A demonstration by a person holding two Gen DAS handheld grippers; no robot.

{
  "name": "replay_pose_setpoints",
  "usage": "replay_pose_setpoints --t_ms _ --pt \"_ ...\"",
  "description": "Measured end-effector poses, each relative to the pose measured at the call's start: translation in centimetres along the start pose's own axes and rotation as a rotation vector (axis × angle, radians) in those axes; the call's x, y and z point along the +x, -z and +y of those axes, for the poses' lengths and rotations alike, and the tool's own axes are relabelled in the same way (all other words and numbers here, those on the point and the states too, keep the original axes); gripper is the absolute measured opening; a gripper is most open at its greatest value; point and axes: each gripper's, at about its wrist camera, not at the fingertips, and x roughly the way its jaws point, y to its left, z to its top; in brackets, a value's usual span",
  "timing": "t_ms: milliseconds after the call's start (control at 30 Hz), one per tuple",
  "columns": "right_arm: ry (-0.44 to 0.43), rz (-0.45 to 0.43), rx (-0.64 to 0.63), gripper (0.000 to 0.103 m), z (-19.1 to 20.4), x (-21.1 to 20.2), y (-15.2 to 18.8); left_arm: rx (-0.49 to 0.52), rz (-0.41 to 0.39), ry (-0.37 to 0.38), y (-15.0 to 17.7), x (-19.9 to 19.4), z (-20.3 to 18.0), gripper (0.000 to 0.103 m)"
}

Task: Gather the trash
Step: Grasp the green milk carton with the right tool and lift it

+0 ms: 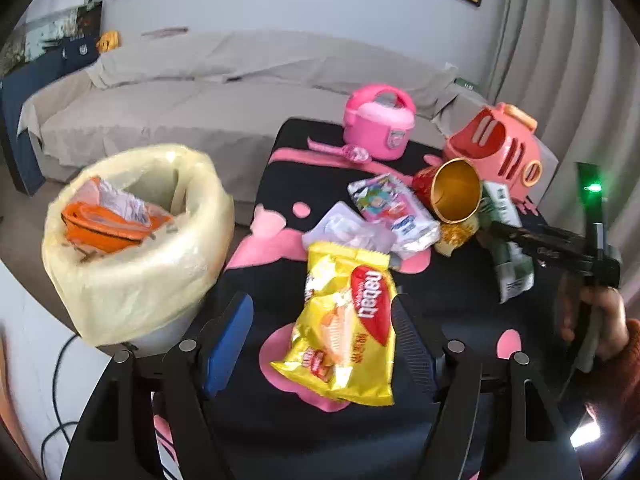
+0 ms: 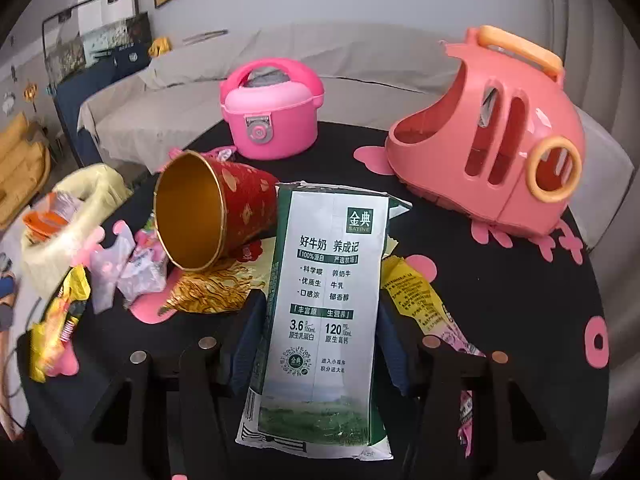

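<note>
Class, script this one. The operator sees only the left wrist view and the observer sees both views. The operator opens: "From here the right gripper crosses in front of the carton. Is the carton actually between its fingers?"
Observer: Yes. In the right wrist view the carton lies lengthwise between the right gripper's fingers, with both long edges against them.
Operator: Is there any trash past the carton that I can't see?
Observer: Yes, a yellow wrapper sticks out along the carton's right edge, lying on the table.
</note>
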Motion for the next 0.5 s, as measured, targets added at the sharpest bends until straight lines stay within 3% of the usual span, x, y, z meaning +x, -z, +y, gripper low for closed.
replay_pose_setpoints --t_ms 300,500 --pt "-0.004 -0.064 0.008 0.051 -0.2 -3.8 0.9 -0.093 0.114 0.025 -0.2 4.3 -0.1 0.071" --pt "-0.017 -0.087 -0.007 0.051 0.2 -4.5 0.8 -0.106 0.167 0.002 0.2 5.9 -1.4 0.064"
